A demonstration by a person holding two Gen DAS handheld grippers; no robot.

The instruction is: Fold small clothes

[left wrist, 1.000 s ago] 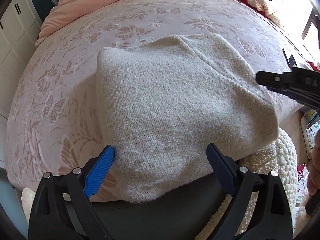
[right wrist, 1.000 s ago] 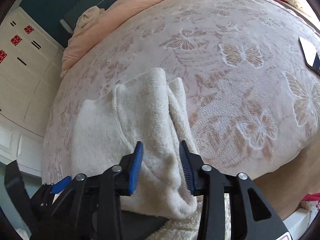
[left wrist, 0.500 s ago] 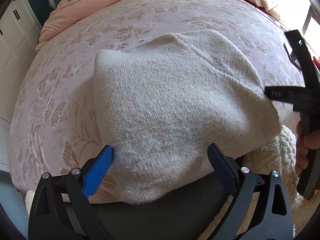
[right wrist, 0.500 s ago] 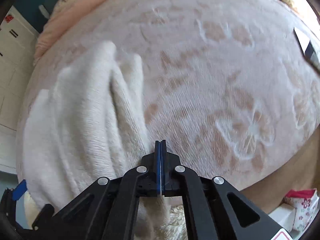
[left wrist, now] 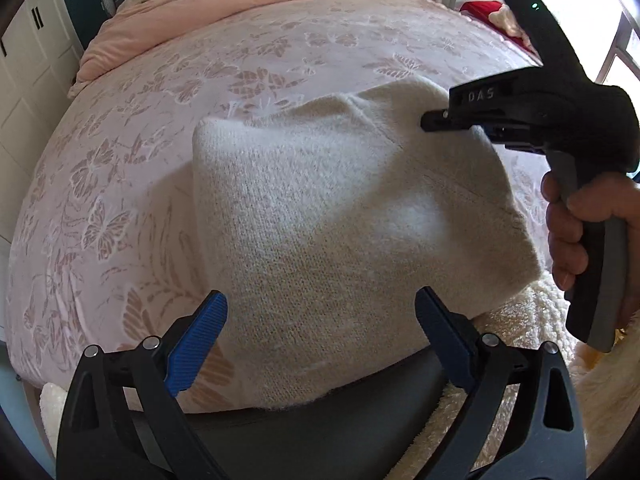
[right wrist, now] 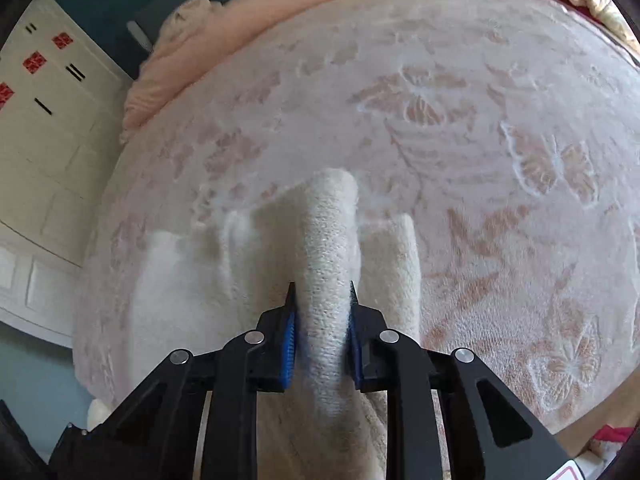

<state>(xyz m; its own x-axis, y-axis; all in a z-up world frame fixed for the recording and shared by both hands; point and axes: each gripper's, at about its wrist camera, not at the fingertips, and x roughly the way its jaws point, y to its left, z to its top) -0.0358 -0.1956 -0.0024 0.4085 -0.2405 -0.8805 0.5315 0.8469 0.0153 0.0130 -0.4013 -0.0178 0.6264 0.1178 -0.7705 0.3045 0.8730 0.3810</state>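
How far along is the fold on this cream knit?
Partly done: the cream knit lies on the butterfly bedspread as a compact folded shape. In hand: the right gripper has a ridge of the knit between its pads, jaws opening. The left gripper is open, holding nothing. Left: laying that ridge flat.

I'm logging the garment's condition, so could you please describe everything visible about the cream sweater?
The sweater is a fuzzy cream knit, folded into a thick bundle near the front edge of the pink butterfly bedspread. The right tool has a raised fold of it between its opening blue pads; the left tool hovers open above its near edge.
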